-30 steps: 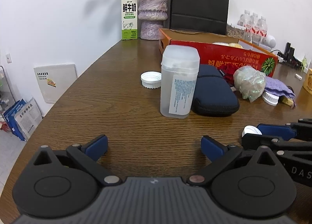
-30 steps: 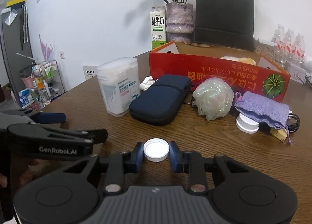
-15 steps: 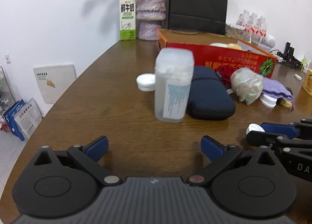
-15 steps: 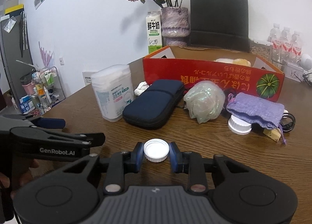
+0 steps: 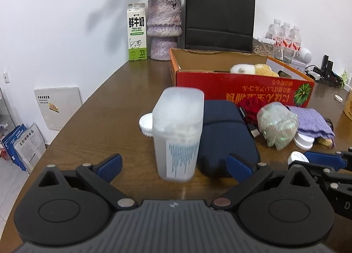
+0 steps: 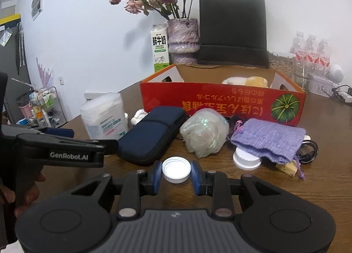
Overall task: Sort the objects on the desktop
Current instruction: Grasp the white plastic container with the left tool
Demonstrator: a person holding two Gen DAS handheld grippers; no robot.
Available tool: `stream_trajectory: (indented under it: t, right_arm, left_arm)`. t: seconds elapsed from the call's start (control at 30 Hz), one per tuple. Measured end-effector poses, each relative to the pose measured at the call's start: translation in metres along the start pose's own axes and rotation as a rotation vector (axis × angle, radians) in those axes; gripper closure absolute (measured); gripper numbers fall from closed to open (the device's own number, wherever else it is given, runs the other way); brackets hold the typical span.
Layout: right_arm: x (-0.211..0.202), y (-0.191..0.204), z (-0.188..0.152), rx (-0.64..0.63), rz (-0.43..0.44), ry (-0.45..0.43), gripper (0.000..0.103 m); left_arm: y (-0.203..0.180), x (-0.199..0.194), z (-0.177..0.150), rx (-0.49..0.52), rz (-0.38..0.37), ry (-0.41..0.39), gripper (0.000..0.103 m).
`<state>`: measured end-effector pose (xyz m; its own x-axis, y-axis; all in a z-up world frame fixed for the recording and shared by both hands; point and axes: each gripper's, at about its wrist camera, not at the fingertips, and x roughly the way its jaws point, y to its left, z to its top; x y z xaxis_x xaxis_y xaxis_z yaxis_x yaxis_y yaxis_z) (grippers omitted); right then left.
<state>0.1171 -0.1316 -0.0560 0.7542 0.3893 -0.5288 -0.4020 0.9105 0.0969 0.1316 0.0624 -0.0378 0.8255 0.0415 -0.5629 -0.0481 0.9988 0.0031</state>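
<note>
Setting: a dark wooden counter (image 5: 92, 121) against a white wall, with a vase of dried roses (image 5: 164, 29), a milk carton (image 5: 136, 32) and a black paper bag (image 5: 220, 15) at the back.
Clutter: a frosted plastic container (image 5: 178, 136) stands upright, touching a navy zip case (image 5: 224, 129); beside these lie a crumpled clear bag (image 6: 204, 134), a purple knit pouch (image 6: 268, 140) and loose white lids.
Destination (judged): the red cardboard box (image 6: 222, 103) behind the clutter, already holding a plush toy, looks like the sorting bin.
Right gripper (image 6: 176, 175): clenched on a white bottle cap (image 6: 176, 169), pinched at its rim between the blue pads, open side up, low over the counter.
Left gripper (image 5: 173, 165): spread wide and holding nothing, level with the counter, aimed straight at the container, which sits just ahead of the fingertips.
Step in hand (judged): carry the cap to the box while the left lines up on the container.
Doing it well: keep the cap level, since the rim gives little purchase; lift over the crumpled bag and the box's front wall before releasing. For the container, centre the pads on its flat sides low enough not to tip it onto the case.
</note>
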Motion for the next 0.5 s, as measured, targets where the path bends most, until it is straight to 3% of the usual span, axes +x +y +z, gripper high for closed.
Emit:
stream_trajectory:
  t: [0.17,0.27,0.37,0.4,0.5]
  right_arm:
    - [0.004,-0.009,0.005,0.005,-0.003,-0.005,0.076]
    - [0.007,-0.013,0.008,0.003,0.0,-0.005,0.076]
    - [0.009,-0.015,0.009,0.003,0.003,-0.005,0.076]
    - [0.009,-0.016,0.01,0.004,0.004,-0.005,0.076]
    - [0.01,-0.019,0.011,0.008,0.005,-0.007,0.076]
  left_arm:
    - [-0.001,0.01,0.011,-0.017,0.01,-0.018,0.004]
    - [-0.001,0.016,0.014,-0.023,0.015,-0.016,0.023]
    - [-0.001,0.021,0.015,-0.039,-0.004,-0.007,0.056]
    - [0.0,0.021,0.014,-0.042,-0.007,-0.007,0.061]
    - [-0.002,0.022,0.014,-0.035,-0.006,-0.009,0.061]
